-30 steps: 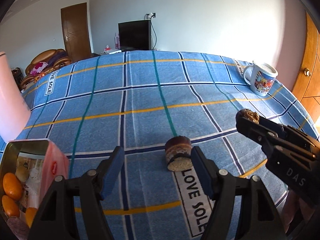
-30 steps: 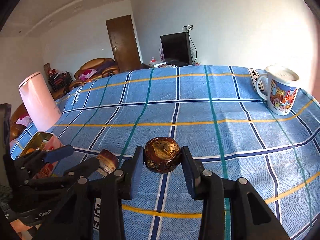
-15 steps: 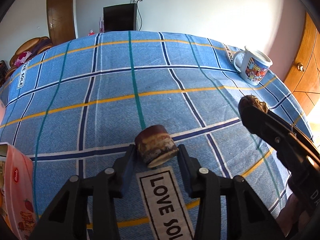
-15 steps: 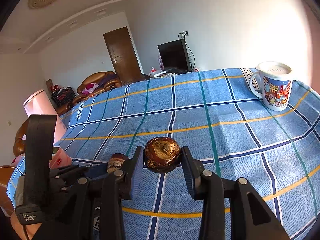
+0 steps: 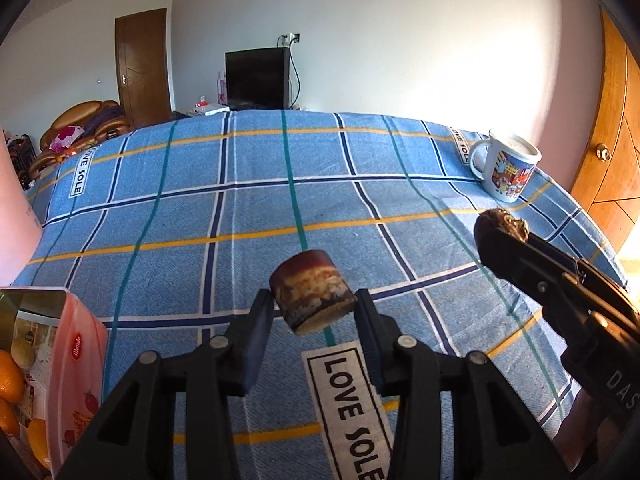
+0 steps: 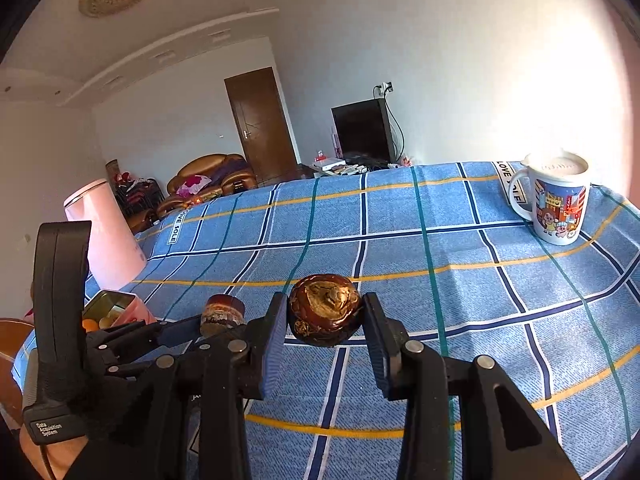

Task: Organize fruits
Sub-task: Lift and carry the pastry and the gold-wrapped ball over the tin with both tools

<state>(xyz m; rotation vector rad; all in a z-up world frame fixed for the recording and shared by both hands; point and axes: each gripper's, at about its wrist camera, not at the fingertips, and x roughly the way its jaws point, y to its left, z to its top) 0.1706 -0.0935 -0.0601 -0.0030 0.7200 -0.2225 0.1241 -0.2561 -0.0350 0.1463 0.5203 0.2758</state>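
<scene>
My left gripper (image 5: 314,308) is shut on a brown cut fruit piece (image 5: 312,292) and holds it above the blue checked cloth (image 5: 248,216). My right gripper (image 6: 325,314) is shut on a round dark brown fruit (image 6: 325,310), also held above the cloth. The right gripper shows in the left wrist view (image 5: 502,236) at the right, with the round fruit (image 5: 506,222) at its tip. The left gripper and its fruit piece (image 6: 222,314) show in the right wrist view at the left. A pink tin (image 5: 80,364) with oranges (image 5: 10,378) inside sits at the near left.
A cartoon-printed mug (image 6: 558,200) stands at the far right of the table. A pink jug (image 6: 106,236) stands at the left edge. The tin also shows in the right wrist view (image 6: 110,310). A wooden door (image 5: 612,152) is at the right.
My left gripper closed on the cut fruit piece and lifted it off the cloth. My right gripper kept hold of the round fruit and rose slightly.
</scene>
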